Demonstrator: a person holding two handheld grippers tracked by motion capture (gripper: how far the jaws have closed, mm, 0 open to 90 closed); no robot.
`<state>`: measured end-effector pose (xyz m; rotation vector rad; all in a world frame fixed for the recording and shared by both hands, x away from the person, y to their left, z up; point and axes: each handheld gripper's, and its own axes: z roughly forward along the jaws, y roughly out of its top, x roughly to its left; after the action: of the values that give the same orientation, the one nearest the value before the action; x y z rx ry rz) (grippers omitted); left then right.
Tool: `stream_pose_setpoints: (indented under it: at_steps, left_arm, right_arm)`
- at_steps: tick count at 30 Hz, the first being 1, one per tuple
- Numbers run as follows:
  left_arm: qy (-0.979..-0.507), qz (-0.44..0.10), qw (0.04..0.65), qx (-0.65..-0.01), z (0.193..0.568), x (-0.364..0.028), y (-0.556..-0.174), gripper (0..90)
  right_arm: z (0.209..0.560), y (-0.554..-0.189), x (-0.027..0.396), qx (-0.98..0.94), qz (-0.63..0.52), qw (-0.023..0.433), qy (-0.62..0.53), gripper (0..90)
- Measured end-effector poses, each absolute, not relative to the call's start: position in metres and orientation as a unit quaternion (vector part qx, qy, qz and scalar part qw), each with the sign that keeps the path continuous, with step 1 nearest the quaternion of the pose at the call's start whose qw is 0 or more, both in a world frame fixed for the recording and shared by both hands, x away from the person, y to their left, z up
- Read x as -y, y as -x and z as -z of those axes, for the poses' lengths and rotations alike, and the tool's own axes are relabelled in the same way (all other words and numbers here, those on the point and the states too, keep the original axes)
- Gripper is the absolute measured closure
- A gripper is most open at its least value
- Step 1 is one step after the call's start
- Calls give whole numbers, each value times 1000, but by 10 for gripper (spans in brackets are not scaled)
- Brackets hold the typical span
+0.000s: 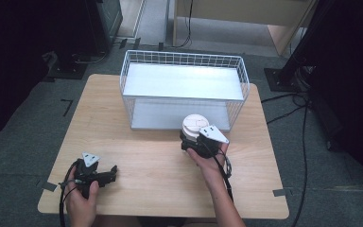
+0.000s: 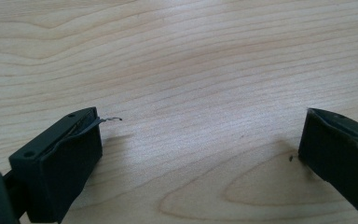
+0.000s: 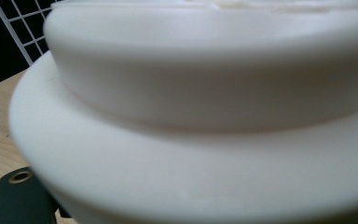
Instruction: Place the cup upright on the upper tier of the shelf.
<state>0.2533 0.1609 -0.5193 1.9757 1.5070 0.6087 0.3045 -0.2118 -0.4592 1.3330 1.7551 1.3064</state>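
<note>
Jaws of the right gripper (image 1: 192, 140) nearly closed on the round, stacked white plastic container (image 1: 195, 126), judged light, rigid, slippery, best gripped under its protruding rim; left gripper (image 1: 109, 173) wide open, empty.

Each black hand-held gripper (image 1: 115, 169) carries a grey three-cornered plate, blocky screw-holed jaws and a trailing black cable.

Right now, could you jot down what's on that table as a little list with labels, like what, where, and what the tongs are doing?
table: light wood
rack: white wire shelf rack at the far side
bowls: stacked white bowls in front of the rack
right tongs: shut on the bowls, which loom close in the right gripper view
left tongs: near the front left corner, open, holding nothing; bare wood between the jaws in the left gripper view
</note>
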Motion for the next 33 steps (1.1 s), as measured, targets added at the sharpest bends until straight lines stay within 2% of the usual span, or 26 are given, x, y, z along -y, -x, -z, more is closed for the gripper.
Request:
stream_pose_setpoints:
  at_steps: [12, 33]
  left_arm:
    - [-739, -228, 288, -564, 519, -161, -253, 0]
    - [-739, -229, 288, -564, 519, -161, -253, 0]
  right_arm:
    - [448, -297, 209, -648, -507, 298, -484, 158]
    - [363, -284, 199, -627, -546, 347, -434, 159]
